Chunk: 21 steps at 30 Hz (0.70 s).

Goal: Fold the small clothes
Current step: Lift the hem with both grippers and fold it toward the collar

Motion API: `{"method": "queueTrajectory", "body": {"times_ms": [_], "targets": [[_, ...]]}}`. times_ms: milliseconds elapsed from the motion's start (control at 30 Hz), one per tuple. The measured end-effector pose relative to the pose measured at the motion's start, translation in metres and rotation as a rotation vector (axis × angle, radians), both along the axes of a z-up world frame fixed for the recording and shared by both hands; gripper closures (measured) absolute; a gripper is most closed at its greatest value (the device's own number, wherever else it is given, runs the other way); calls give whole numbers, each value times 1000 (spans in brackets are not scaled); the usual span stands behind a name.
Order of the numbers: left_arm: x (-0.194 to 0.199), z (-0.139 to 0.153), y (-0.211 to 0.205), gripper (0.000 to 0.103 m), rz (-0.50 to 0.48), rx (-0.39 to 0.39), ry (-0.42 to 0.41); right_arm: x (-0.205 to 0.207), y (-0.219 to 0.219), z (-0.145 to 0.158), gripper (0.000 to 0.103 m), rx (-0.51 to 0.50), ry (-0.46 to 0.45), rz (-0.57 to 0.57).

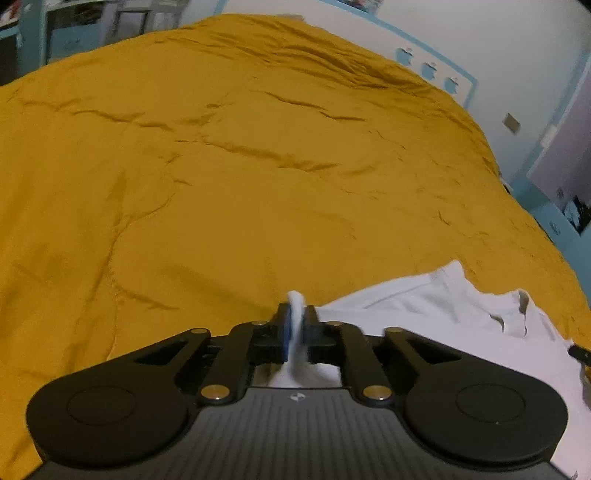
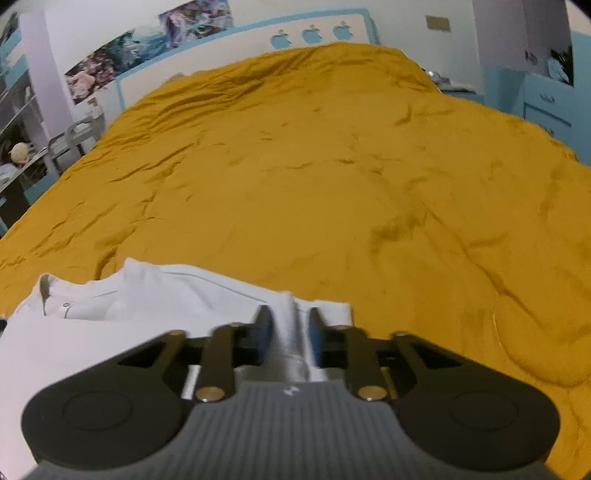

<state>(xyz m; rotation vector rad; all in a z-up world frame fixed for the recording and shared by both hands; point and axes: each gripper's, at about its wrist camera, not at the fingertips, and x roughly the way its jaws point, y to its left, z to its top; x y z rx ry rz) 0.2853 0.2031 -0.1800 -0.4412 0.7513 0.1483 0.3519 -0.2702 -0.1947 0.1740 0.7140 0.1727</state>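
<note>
Two wrist views over a bed covered by a wrinkled mustard-yellow bedspread (image 1: 229, 177), on whose near edge a small white garment (image 1: 424, 306) lay. In the left wrist view the garment occupied the lower right, its collar and placket turned toward the right edge of the picture; in the right wrist view the same garment (image 2: 155, 291) occupied the lower left, with its collar at the far left. The left gripper (image 1: 297, 325) stood at the garment's left margin, its two fingers nearly together and clamped on a thin bunched fold of white cloth that rose just above the fingertips and ran back between the blue pads toward the camera. The right gripper (image 2: 286, 325) stood at the garment's opposite margin, its fingers a little farther apart, with a thicker gathered ridge of the white cloth lying between them; the blurred picture did not show whether the pads pressed on that ridge or merely flanked it. Between the two grippers the garment lay fairly flat on the bedspread, with soft creases near the collar. Beyond the bed stood a white headboard (image 2: 314, 35) with a blue border and three blue apple-shaped cut-outs, posters (image 2: 147, 44) on the wall above it, shelving (image 2: 22, 110) at the far left of the right wrist view, and blue drawers (image 2: 546, 107) at its far right.
</note>
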Motion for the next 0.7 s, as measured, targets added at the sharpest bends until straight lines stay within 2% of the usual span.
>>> {"method": "queueTrajectory", "body": {"times_ms": [67,100,167,200,233,267,333,433,533,600,667,700], "targets": [[-8,11,4,86,21,-9,-13,-8,-2,10,70,-10,-30,-7],[-15,22,3,86,23,12,-28,-16,-6,17,70,-2,-51,-12],[-36,43,1,84,9,52,-65,-37,-23,30,68,78,-64,-14],[-48,52,0,78,-6,49,-87,-49,-33,35,66,126,-55,-14],[-64,60,-2,73,-22,34,-106,-68,-46,38,57,193,-40,-1],[-83,65,-4,63,-45,6,-118,-84,-56,38,43,248,-28,19],[-119,68,-10,61,-56,-36,-121,-122,-76,35,29,311,4,50],[-173,63,-20,61,-43,-85,-118,-165,-88,33,29,245,40,83],[-203,48,-26,57,-65,-134,-74,-187,-90,28,29,216,72,120],[-211,38,-30,39,-64,-130,-36,-194,-87,24,30,208,82,124],[-213,28,-36,37,-52,-142,4,-196,-82,22,32,203,82,129],[-211,23,-36,35,-57,-173,23,-197,-77,21,32,189,80,131]]}}
